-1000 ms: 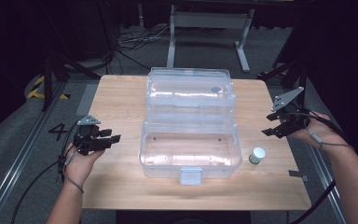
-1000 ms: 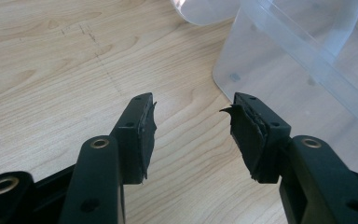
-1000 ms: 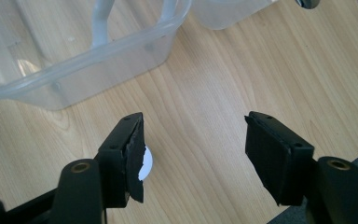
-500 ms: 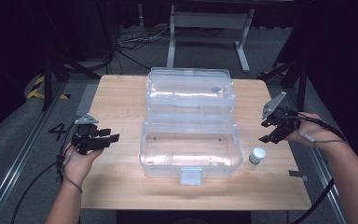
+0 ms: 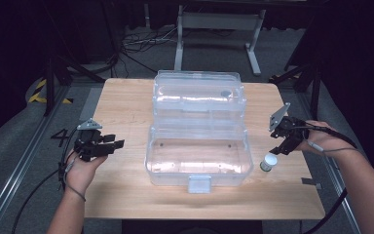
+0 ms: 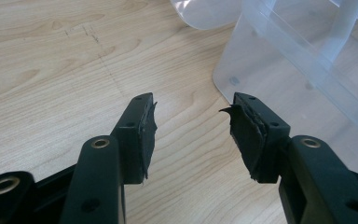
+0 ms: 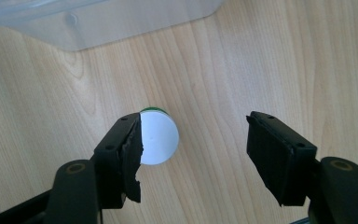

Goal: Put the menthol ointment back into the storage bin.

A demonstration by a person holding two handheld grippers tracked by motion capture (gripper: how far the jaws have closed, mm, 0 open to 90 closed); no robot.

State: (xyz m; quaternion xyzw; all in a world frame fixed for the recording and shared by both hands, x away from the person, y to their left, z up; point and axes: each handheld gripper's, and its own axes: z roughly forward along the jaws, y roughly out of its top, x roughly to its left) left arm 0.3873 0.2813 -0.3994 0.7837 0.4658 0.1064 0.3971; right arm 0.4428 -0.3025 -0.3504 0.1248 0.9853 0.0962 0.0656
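Observation:
A clear plastic box [image 5: 198, 156] stands open in the middle of the wooden table [image 5: 126, 105], its lid [image 5: 197, 95] folded back. A small white-capped bottle [image 5: 269, 162] with a green body stands upright on the table just right of the box. My right gripper [image 5: 283, 142] hovers open above it; in the right gripper view the bottle [image 7: 157, 137] sits below, close to the left jaw, untouched. At the table's left side my left gripper [image 5: 111, 145] rests open and empty, pointing toward the box [image 6: 303, 60].
The table's right edge lies close behind my right hand. A small grey tab [image 5: 311, 182] lies near the front right corner. A latch [image 5: 199, 184] juts from the box's front. Dark floor, cables and a metal stand [image 5: 214, 22] surround the table.
My right gripper has come down and leftward toward the small bottle. The left gripper has stayed where it was.

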